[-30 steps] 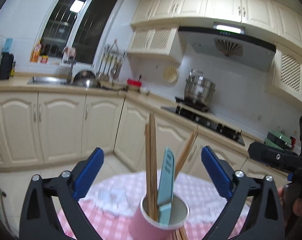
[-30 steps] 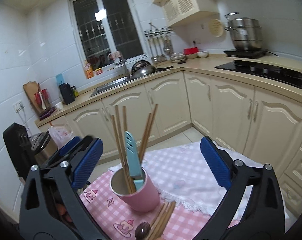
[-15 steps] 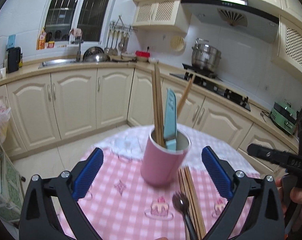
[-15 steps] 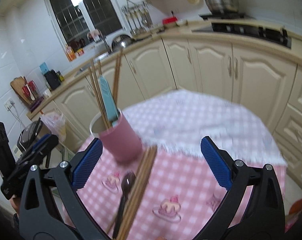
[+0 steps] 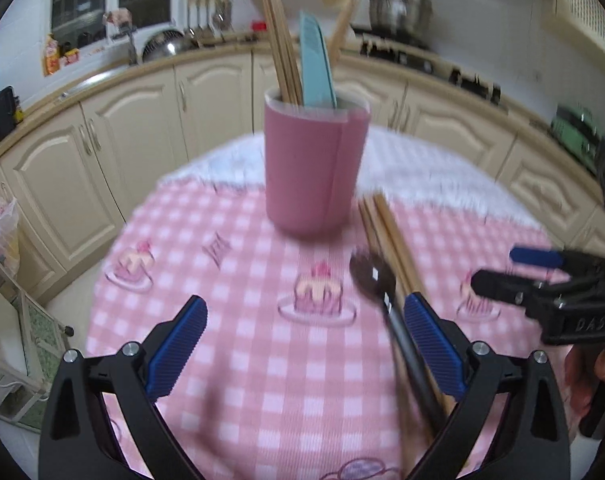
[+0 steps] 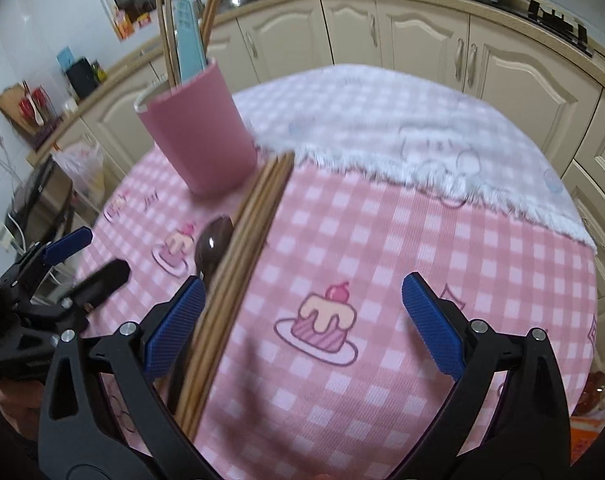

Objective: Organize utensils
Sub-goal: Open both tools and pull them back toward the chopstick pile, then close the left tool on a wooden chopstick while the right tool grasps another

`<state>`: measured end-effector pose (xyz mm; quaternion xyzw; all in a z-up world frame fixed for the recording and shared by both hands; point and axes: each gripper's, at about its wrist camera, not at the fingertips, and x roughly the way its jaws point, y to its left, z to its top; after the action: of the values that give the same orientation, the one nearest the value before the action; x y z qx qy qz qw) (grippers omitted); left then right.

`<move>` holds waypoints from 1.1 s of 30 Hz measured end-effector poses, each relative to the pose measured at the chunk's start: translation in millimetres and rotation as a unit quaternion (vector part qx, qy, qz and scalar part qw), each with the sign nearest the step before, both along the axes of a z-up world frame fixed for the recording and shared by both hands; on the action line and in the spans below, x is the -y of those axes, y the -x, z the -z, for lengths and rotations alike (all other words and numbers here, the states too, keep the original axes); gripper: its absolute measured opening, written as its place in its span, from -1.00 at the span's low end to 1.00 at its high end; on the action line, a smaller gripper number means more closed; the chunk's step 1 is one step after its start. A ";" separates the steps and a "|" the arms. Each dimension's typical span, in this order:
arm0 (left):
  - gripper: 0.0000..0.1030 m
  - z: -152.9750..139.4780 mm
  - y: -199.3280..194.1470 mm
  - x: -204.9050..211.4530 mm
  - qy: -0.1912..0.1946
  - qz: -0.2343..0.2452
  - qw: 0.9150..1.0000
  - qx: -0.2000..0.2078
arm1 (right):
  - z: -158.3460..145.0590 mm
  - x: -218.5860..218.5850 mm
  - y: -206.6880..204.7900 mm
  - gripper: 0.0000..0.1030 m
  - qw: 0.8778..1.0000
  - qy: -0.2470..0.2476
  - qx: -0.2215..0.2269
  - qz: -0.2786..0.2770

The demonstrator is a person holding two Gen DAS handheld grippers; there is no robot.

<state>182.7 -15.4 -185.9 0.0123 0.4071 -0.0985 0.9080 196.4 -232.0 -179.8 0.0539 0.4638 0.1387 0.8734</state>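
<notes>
A pink cup [image 5: 312,168] stands on the round table and holds several wooden chopsticks and a light blue utensil [image 5: 316,68]; it also shows in the right wrist view [image 6: 198,136]. A bundle of loose chopsticks [image 6: 238,264] and a dark spoon [image 5: 372,276] lie on the pink checked cloth beside the cup. My left gripper [image 5: 304,344] is open and empty above the cloth, the spoon handle by its right finger. My right gripper [image 6: 304,320] is open and empty, the chopsticks by its left finger.
The table [image 6: 422,248] has a pink checked cloth with cake prints and a white towel [image 6: 382,120] at the far side. Cream kitchen cabinets [image 5: 142,128] curve around behind. The other gripper shows at each view's edge [image 5: 562,292].
Both grippers have dropped and tilted down toward the table. The cup, loose chopsticks and spoon now appear larger and closer. Both stay open.
</notes>
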 end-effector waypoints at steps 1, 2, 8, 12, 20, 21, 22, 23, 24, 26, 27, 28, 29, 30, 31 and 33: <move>0.88 3.9 -0.1 1.3 -0.002 0.004 1.000 -0.005 | 2.6 -2.1 0.1 0.88 1.000 0.008 -0.001 -0.003; 0.88 9.2 -0.8 2.7 -0.006 0.010 1.000 -0.013 | 4.8 -3.9 -0.1 0.88 1.000 0.016 -0.001 -0.005; 0.88 29.8 -9.8 8.8 -0.018 0.030 0.998 -0.048 | 13.5 -11.8 -6.4 0.88 0.999 0.036 -0.008 -0.017; 0.88 34.7 -13.6 8.1 -0.024 0.032 0.998 -0.054 | 18.2 -22.0 -15.0 0.88 0.998 0.055 -0.006 -0.029; 0.88 32.5 -19.9 13.2 -0.027 0.054 0.996 -0.059 | 26.2 -23.7 -16.4 0.88 0.991 0.127 -0.019 -0.033; 0.88 33.0 -21.2 14.8 -0.028 0.059 0.996 -0.058 | 28.4 -23.5 -16.5 0.88 0.990 0.131 -0.022 -0.036; 0.88 33.1 -22.3 15.4 -0.030 0.061 0.996 -0.057 | 29.1 -21.2 -16.1 0.88 0.992 0.121 -0.021 -0.036; 0.88 33.4 -23.8 16.7 -0.034 0.061 0.996 -0.057 | 28.6 -16.4 -16.6 0.88 0.994 0.108 -0.021 -0.027; 0.88 33.4 -25.8 17.9 -0.039 0.060 0.996 -0.058 | 27.0 -11.9 -17.4 0.88 0.995 0.097 -0.021 -0.015; 0.88 33.8 -29.1 19.9 -0.042 0.061 0.995 -0.060 | 21.3 -5.2 -18.3 0.88 0.998 0.064 -0.014 -0.004; 0.88 33.8 -30.2 21.4 -0.044 0.062 0.995 -0.060 | 18.8 -4.5 -19.1 0.88 0.998 0.054 -0.012 -0.004; 0.88 33.7 -31.0 22.6 -0.045 0.065 0.995 -0.060 | 16.8 -5.5 -20.3 0.88 0.999 0.051 -0.011 -0.010; 0.88 33.8 -32.3 24.5 -0.048 0.068 0.995 -0.060 | 16.3 -7.8 -21.9 0.88 0.998 0.055 -0.011 -0.017; 0.88 34.1 -33.8 26.6 -0.051 0.068 0.995 -0.060 | 15.2 -9.5 -22.7 0.88 0.998 0.059 -0.010 -0.019; 0.88 33.9 -35.3 28.4 -0.055 0.069 0.994 -0.059 | 15.1 -9.6 -23.6 0.88 0.998 0.061 -0.010 -0.018; 0.88 32.7 -37.1 30.0 -0.052 0.071 0.994 -0.059 | 15.8 -7.1 -24.7 0.88 0.998 0.052 -0.014 -0.014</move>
<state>219.8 -45.3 -218.6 0.0826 0.4625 -0.1414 0.8714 221.1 -224.8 -195.6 0.0041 0.4831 0.1257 0.8665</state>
